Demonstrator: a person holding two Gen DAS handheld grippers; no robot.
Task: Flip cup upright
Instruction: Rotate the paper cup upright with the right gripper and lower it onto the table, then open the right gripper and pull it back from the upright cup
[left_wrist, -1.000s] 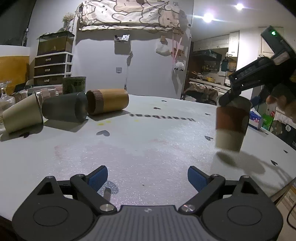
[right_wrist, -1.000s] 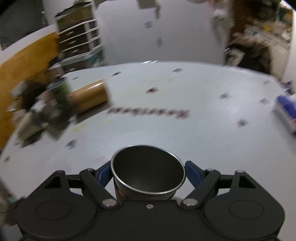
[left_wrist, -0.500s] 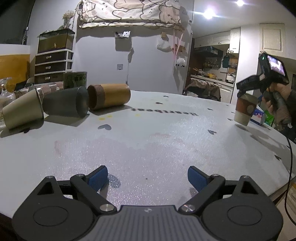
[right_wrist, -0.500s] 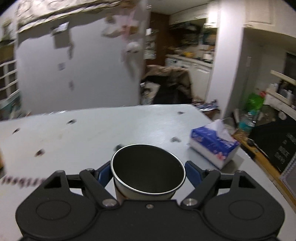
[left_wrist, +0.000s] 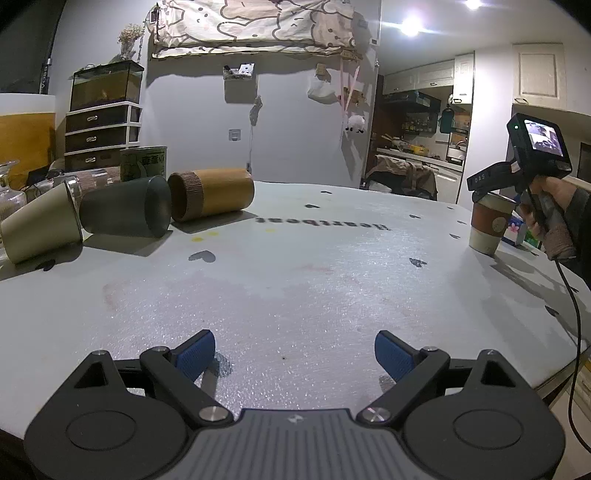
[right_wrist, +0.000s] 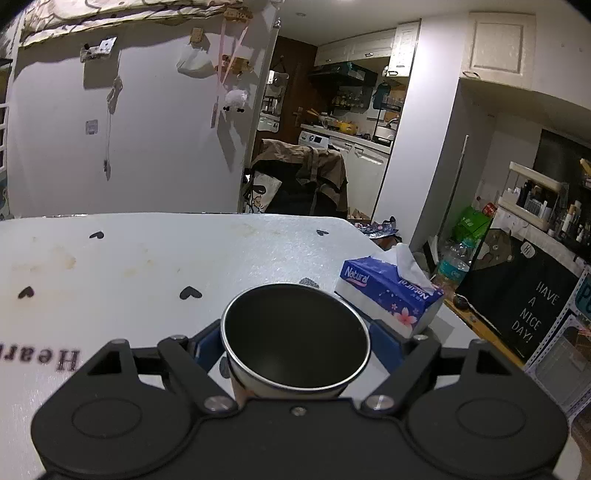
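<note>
Cup, upright at table three o'clock edge, clamped in right gripper; left gripper wide open, empty; risk: uneven release tips it off edge.

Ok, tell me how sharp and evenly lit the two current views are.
Left wrist view: sharp, no motion blur; ceiling lights flare at the top, the fallen cups cast shadows on the table, and fisheye bends the table edge. Right wrist view: also sharp; the held cup has a dark interior, the wall beyond is bright, and the right side is dim.
</note>
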